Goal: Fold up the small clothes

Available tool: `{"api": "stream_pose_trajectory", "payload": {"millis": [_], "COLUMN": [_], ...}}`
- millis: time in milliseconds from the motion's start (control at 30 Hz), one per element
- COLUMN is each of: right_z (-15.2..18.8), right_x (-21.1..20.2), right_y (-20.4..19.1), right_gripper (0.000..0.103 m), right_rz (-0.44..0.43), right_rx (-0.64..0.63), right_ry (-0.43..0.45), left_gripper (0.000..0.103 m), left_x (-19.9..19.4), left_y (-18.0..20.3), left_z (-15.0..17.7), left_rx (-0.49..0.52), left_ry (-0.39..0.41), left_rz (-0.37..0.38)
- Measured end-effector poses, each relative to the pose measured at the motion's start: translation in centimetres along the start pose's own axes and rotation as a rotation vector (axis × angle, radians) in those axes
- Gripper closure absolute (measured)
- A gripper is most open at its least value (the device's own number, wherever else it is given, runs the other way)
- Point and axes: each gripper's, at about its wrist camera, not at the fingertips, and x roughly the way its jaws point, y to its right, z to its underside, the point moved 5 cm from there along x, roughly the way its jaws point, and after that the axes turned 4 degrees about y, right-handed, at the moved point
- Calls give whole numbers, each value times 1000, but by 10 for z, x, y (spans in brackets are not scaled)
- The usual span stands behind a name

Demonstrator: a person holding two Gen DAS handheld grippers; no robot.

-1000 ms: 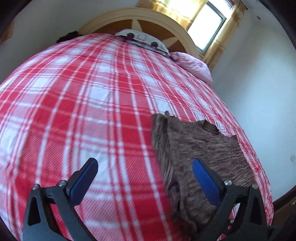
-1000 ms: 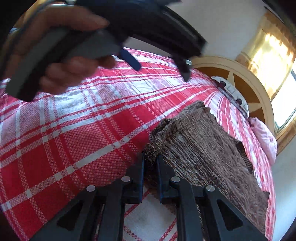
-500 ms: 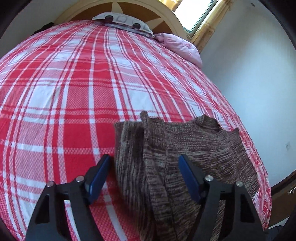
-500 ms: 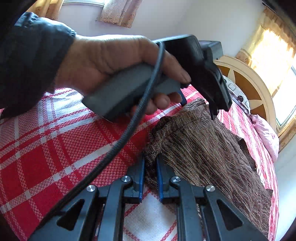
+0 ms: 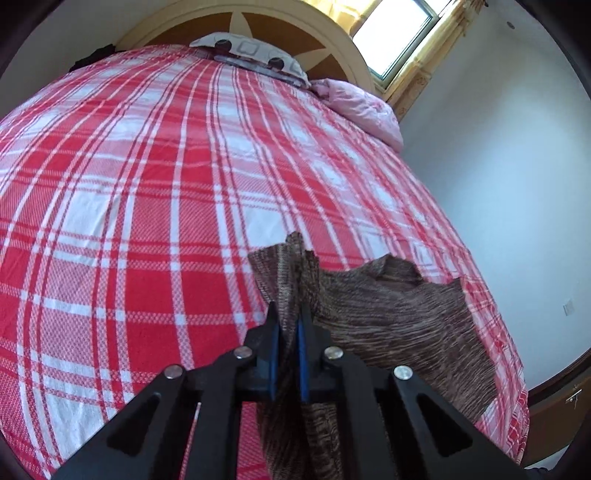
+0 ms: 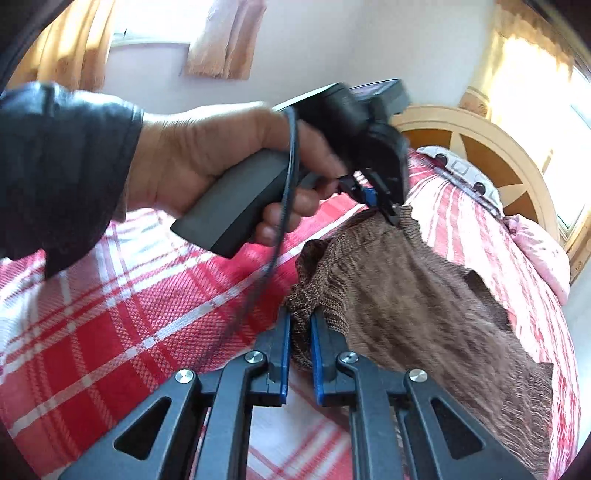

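A large bed covered with a red and white checked cotton sheet [image 5: 155,206] fills the room. At its far end stands a rounded cream wooden headboard with a brown star pattern [image 5: 258,26]. A white patterned pillow [image 5: 251,48] lies against it, and a pale pink crumpled quilt [image 5: 362,107] lies beside the pillow, near the plain white wall [image 5: 498,177]. A bright window with yellow curtains [image 5: 410,37] is in the corner.

The small brown knitted garment [image 5: 399,317] lies on the sheet near the bed's right edge. The left gripper [image 5: 289,321] is pressed together on a raised fold of it. The right gripper [image 6: 300,332] is clamped on another bunched edge. In the right wrist view, a hand in a dark sleeve [image 6: 207,155] holds the left gripper's grey handle.
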Motion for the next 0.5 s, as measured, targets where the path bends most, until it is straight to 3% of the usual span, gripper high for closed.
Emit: {"api": "stream_pose_trajectory", "payload": {"millis": [500], "right_z": [13], "right_x": [-67], "right_y": [85], "right_gripper": [94], "right_rz": [81], "right_rx": [201], "right_ry": [124], "left_gripper": [95], "left_x": [-9], "left_y": [87], "left_z": [-24], "left_rx": [15], "left_ry": [101], "left_rz": [64]}}
